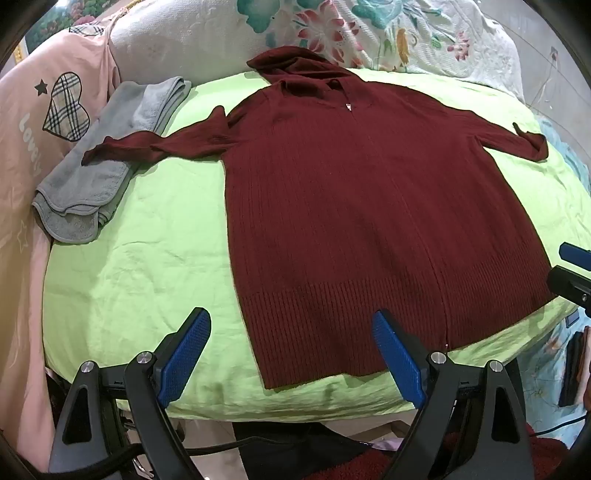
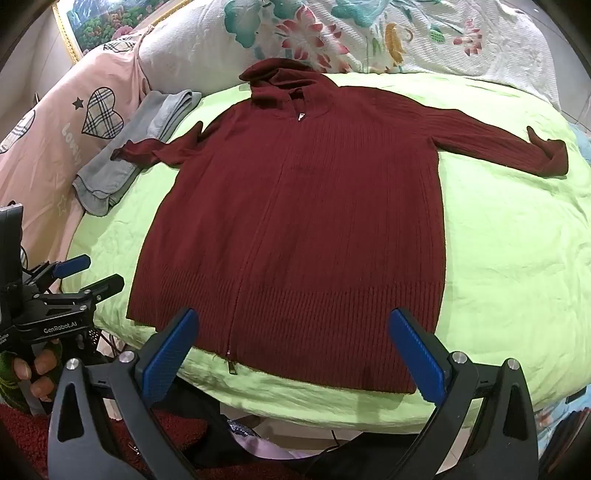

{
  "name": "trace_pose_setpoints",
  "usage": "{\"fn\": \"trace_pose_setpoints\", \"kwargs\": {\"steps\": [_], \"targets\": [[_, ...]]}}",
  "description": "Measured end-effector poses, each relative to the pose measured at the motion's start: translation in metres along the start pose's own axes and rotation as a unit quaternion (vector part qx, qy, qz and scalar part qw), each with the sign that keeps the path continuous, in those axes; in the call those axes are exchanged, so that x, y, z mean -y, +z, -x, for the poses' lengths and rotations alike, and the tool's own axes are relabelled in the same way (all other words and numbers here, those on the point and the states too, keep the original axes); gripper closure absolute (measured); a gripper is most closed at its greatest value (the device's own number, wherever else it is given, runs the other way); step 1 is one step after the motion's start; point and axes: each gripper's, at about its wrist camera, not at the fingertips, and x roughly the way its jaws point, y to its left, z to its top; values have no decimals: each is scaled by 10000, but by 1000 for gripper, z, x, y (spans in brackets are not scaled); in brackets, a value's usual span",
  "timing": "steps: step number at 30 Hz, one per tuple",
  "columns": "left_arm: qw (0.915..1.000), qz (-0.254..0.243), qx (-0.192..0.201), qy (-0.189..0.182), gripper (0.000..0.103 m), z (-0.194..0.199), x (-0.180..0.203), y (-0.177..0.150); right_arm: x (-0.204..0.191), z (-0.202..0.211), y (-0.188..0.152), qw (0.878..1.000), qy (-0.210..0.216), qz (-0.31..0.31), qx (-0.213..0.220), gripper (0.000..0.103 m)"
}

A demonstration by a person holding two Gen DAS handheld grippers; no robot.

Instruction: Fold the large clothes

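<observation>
A dark red knitted zip hoodie [image 1: 354,206] lies spread flat, front up, on a light green sheet [image 1: 147,258], hood away from me and both sleeves stretched out. It also shows in the right wrist view [image 2: 306,229]. My left gripper [image 1: 291,350] is open and empty, hovering over the near hem at the hoodie's left corner. My right gripper [image 2: 291,350] is open and empty over the near hem beside the zip pull [image 2: 232,363]. The left gripper [image 2: 79,275] also shows at the left edge of the right wrist view.
A folded grey towel [image 1: 99,162] lies at the left under the hoodie's left cuff. A pink quilt [image 1: 48,122] with plaid hearts lies further left. A white floral quilt [image 1: 369,33] is bunched behind the hood. The sheet's near edge [image 1: 295,406] drops off just below the hem.
</observation>
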Motion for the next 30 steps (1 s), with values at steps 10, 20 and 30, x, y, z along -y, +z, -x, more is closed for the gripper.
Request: {"fn": "trace_pose_setpoints", "kwargs": {"steps": [10,20,30], "targets": [[10000,5,33,20,13,-2,1,4,0,-1,0,10000,12,24,83,1],[10000,-23,25,-8,13,-4,0,3,-1,-2,2,10000,18,14,40,1],[10000,-13,58,-67,13,-10,0,6,2,-4,4,10000,31,-3,-14,1]]}}
